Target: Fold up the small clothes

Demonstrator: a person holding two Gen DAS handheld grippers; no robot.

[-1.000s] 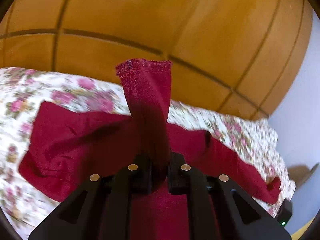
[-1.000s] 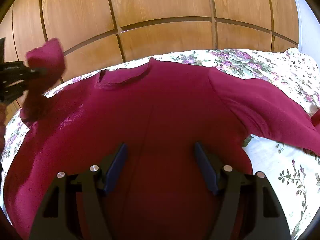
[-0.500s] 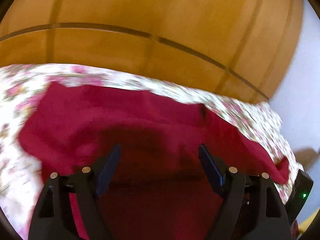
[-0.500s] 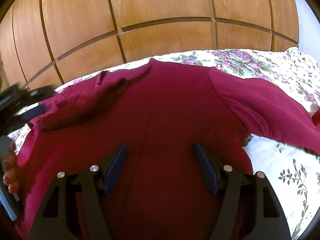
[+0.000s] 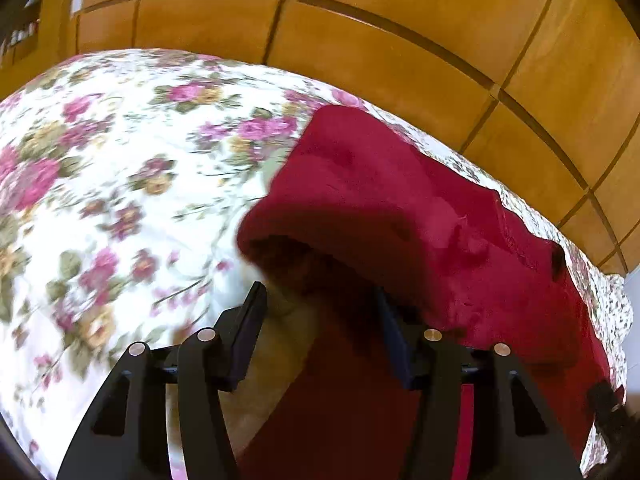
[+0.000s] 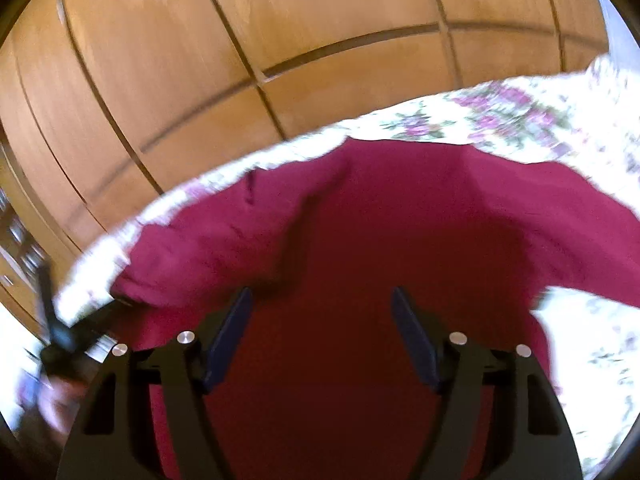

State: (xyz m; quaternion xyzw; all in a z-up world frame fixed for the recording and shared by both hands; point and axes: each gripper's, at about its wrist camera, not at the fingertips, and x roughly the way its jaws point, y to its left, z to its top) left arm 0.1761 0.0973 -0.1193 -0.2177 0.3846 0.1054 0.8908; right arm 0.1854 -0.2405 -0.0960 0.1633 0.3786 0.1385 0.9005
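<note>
A dark red long-sleeved garment (image 5: pixel 400 200) lies spread on the flowered bed sheet (image 5: pixel 100 180), its left sleeve folded over onto the body. My left gripper (image 5: pixel 324 320) sits low at the garment's left folded edge. Its jaws are closing, with that raised edge between them and the pads not visibly pressing on it. In the right wrist view the garment (image 6: pixel 400 220) fills the middle, and my right gripper (image 6: pixel 320 320) hovers open above its body with nothing gripped. The left gripper (image 6: pixel 60 336) shows there as a blur at the lower left.
Wooden panelled doors (image 5: pixel 400 40) stand right behind the bed. Bare flowered sheet (image 6: pixel 500 120) shows beyond the garment's collar and to its right. A pale wall shows at the far right edge of both views.
The left gripper let go of the raised sleeve, which now lies folded on the body, then dropped down to the garment's left edge. The right gripper lifted slightly and rolled.
</note>
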